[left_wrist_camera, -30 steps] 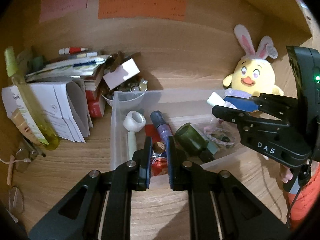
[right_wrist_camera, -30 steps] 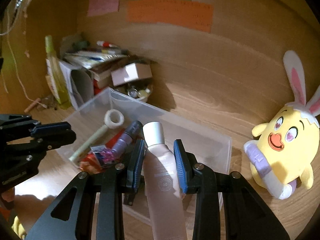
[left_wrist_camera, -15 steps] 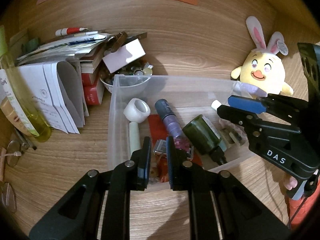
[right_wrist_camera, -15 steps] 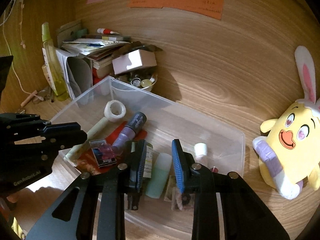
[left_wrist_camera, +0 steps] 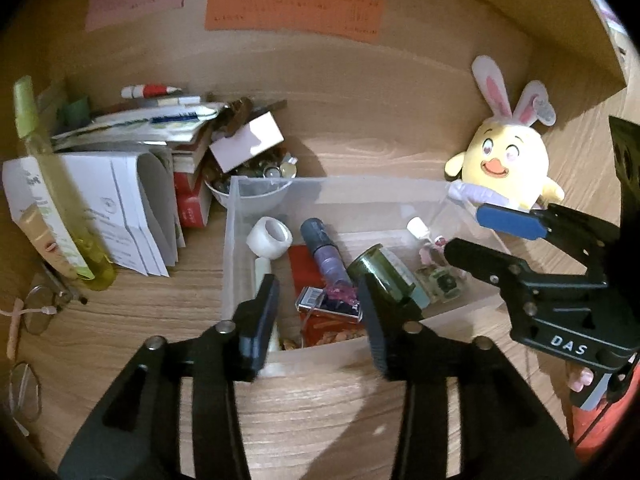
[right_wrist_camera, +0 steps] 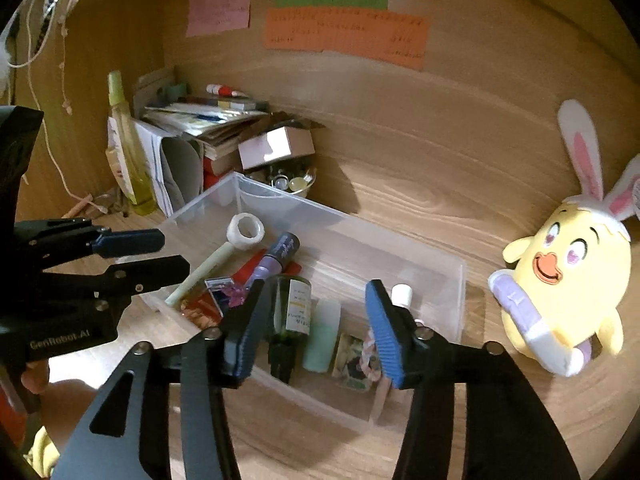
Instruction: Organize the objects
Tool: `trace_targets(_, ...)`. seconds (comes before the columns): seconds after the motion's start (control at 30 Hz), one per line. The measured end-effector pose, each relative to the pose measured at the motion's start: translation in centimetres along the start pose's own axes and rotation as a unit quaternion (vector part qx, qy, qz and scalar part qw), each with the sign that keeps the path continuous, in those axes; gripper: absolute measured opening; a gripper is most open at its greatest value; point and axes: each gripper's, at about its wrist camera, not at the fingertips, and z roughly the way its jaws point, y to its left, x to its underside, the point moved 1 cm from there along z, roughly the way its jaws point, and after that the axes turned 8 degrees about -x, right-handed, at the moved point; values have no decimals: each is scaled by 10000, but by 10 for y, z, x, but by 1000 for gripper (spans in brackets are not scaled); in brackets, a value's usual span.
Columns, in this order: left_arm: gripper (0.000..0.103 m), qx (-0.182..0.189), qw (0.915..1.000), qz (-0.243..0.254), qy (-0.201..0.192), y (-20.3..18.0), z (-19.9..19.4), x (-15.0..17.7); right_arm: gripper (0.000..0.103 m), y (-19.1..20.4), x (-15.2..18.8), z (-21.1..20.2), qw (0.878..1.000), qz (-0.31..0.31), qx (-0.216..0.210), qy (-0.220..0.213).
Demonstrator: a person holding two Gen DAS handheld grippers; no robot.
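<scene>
A clear plastic bin (left_wrist_camera: 336,188) (right_wrist_camera: 440,256) sits on the wooden desk. Inside lie a white tape roll (left_wrist_camera: 269,232) (right_wrist_camera: 245,232), a purple tube (left_wrist_camera: 326,252) (right_wrist_camera: 276,258), a dark green bottle (left_wrist_camera: 380,270) (right_wrist_camera: 290,312), a pale green tube (right_wrist_camera: 322,336), a white-capped pink tube (right_wrist_camera: 401,294) and small packets (left_wrist_camera: 328,304). My left gripper (left_wrist_camera: 318,316) is open and empty above the bin's near wall. My right gripper (right_wrist_camera: 314,328) is open and empty above the bin; it also shows in the left wrist view (left_wrist_camera: 492,232).
A yellow bunny-eared plush (left_wrist_camera: 506,160) (right_wrist_camera: 568,276) stands right of the bin. A pile of papers and books (left_wrist_camera: 132,148), a small white box (left_wrist_camera: 248,142), a bowl of trinkets (left_wrist_camera: 256,176) and a yellow-green bottle (left_wrist_camera: 52,184) crowd the left. Glasses (left_wrist_camera: 36,312) lie at the far left.
Both grippers have opened. The small item from my left gripper and the pink tube from my right gripper now lie in the bin. Both grippers have pulled back slightly.
</scene>
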Motion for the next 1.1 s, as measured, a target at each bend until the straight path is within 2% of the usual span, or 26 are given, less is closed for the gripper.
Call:
trace_targets(0.1,57,27,10000,40,-81,-1,-8,3,60,2,3,-9,10000,-9,55,-69)
trace_targets(0.17,65,-29,9999,80,-145,-2,-14,7,71,4,6,-15,9999,-18,93,-71)
trace_targets(0.3,72,-154,9996,117,-227,-1,-24,15,79,7,13,-26,9999,30,95,-131)
trace_targets(0.57,90,-204,9991,-31,-375,4,-40,30,83,13,28,-50,9993,193,56,-321)
trace_targets(0.8,92,-220,9984,63,-510,-3,-53,42,83,16,45,-61,9986,386,3,-352)
trace_targets(1.1,93,-204,9986,125,-472,-11,-55,52,83,15,58,-67,9980,523,-22,-344)
